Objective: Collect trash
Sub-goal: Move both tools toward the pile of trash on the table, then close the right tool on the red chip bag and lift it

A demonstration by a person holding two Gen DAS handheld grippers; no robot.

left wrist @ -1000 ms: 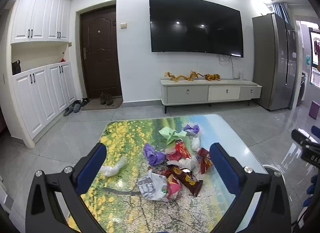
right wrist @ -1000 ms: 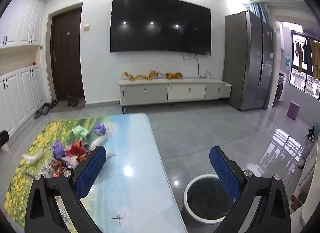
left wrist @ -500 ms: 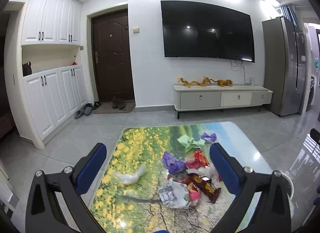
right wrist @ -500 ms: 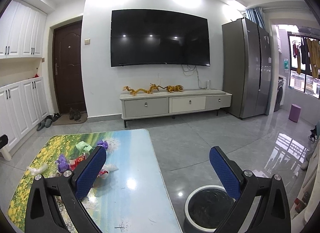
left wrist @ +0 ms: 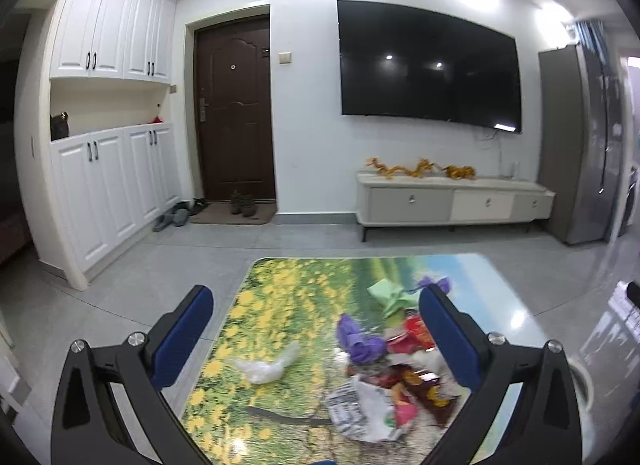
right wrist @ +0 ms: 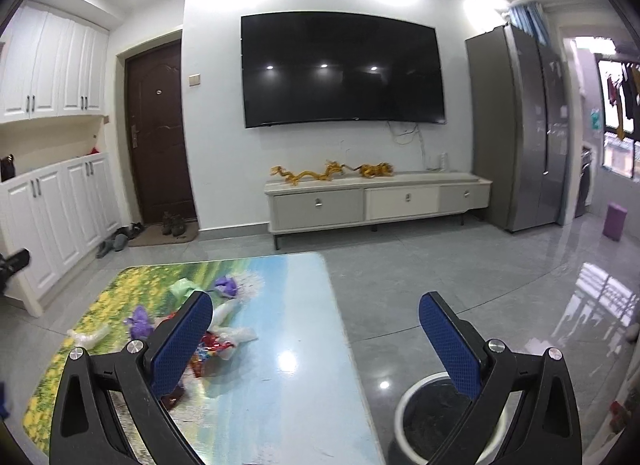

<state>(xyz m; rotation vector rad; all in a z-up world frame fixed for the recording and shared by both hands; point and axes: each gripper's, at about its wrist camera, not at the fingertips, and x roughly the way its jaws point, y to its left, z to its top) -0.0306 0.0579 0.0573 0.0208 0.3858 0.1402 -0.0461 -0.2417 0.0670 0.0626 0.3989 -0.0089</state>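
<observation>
The left gripper (left wrist: 316,315) hangs spread wide and empty above the table (left wrist: 280,289), with the trash (left wrist: 384,361) heaped ahead of it and off toward its right finger. The right gripper (right wrist: 316,317) is spread and empty too, the heap lying out past its left finger and the bin (right wrist: 416,421) low between its fingers. The left looks nearer the heap and better placed to reach first
</observation>
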